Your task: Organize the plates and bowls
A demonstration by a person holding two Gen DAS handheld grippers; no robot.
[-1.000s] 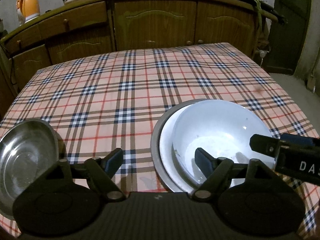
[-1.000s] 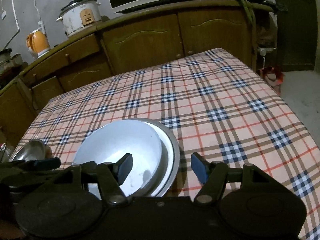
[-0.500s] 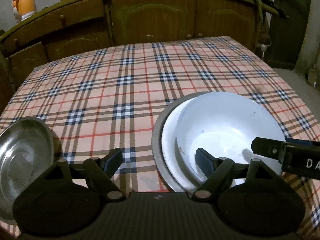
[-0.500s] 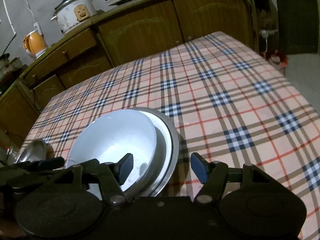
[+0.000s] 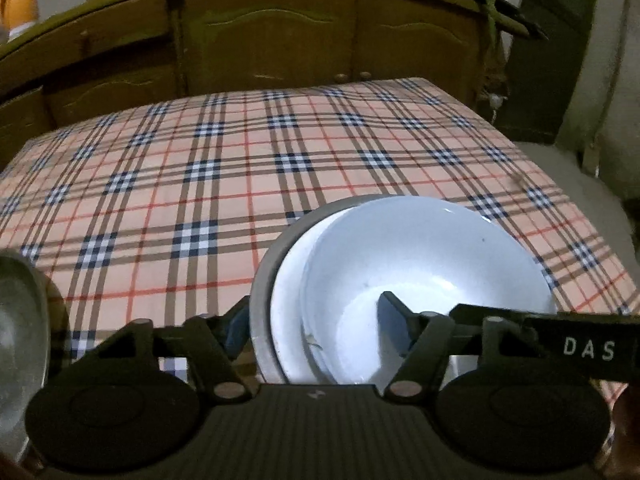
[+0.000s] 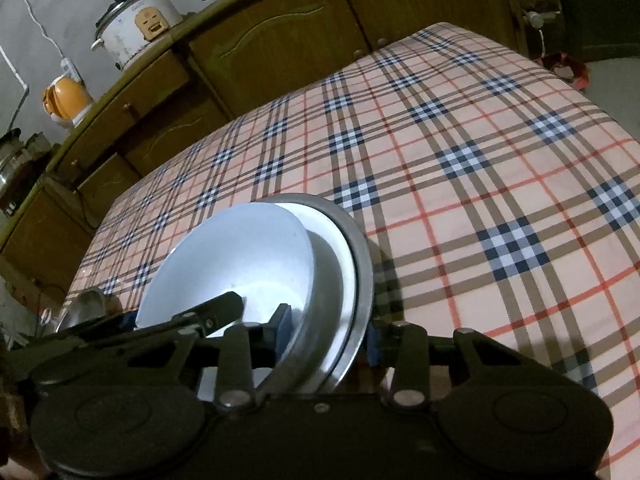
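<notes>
Glossy white bowl nests in round steel plate.

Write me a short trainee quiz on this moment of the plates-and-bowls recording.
1. True or false: the white bowl sits directly on the tablecloth.
2. What lies on the tablecloth apart from the stack, beside the left gripper? A) a metal bowl B) a glass C) a fork
3. Fill in: the left gripper and the right gripper each have one of their jaws inside the white bowl and the other outside the metal plate's ____.

Key: 1 false, it rests on a white plate inside the metal plate. 2 A. 3 rim.
</notes>
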